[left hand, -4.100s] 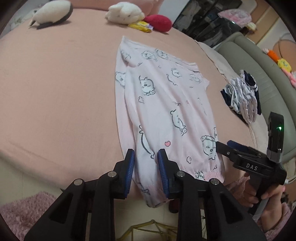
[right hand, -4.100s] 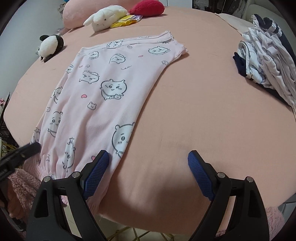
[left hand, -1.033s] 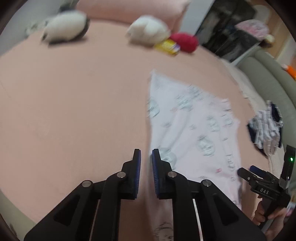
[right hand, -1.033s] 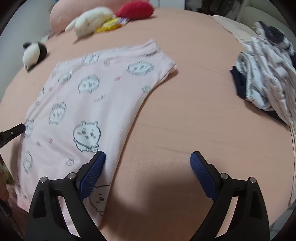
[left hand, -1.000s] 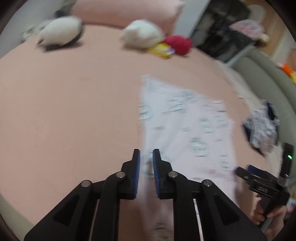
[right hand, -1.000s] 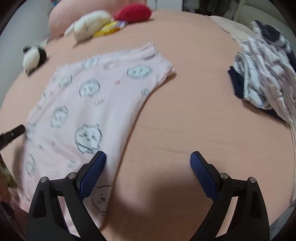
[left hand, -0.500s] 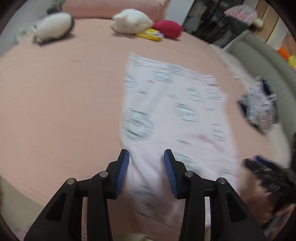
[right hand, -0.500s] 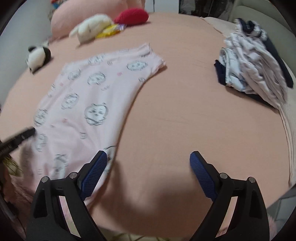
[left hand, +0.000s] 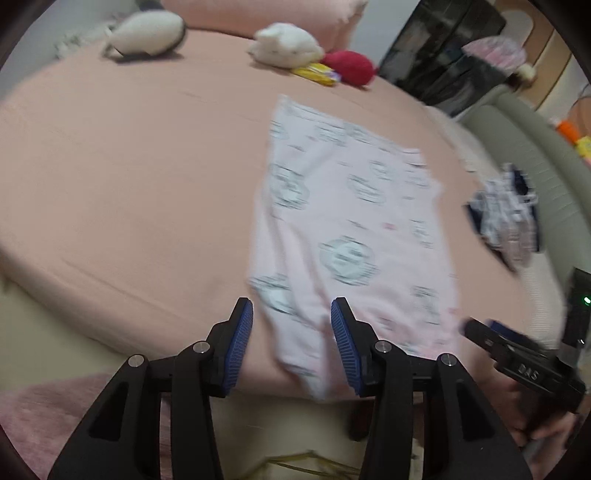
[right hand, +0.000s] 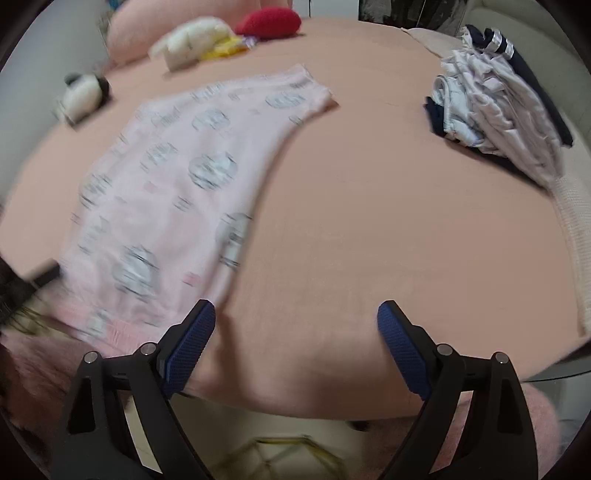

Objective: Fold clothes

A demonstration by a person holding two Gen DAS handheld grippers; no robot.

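A pale pink garment with cartoon prints (left hand: 343, 229) lies flat on the pink bed (left hand: 129, 177), its near end hanging over the bed edge. It also shows in the right wrist view (right hand: 177, 199). My left gripper (left hand: 291, 345) is open, empty, just short of the garment's hanging end. My right gripper (right hand: 295, 349) is wide open and empty over bare sheet, right of the garment; it also shows in the left wrist view (left hand: 517, 354). Both views are motion-blurred.
A crumpled pile of white and navy clothes (right hand: 498, 85) lies at the bed's right side. Plush toys (left hand: 284, 44), a red cushion (left hand: 351, 68) and a black-and-white plush (left hand: 147, 31) sit at the far end. Floor and a pink rug (left hand: 37, 413) lie below the bed edge.
My left gripper has opened and let go of the garment, then drawn back toward the bed edge. My right gripper has also pulled back, still open.
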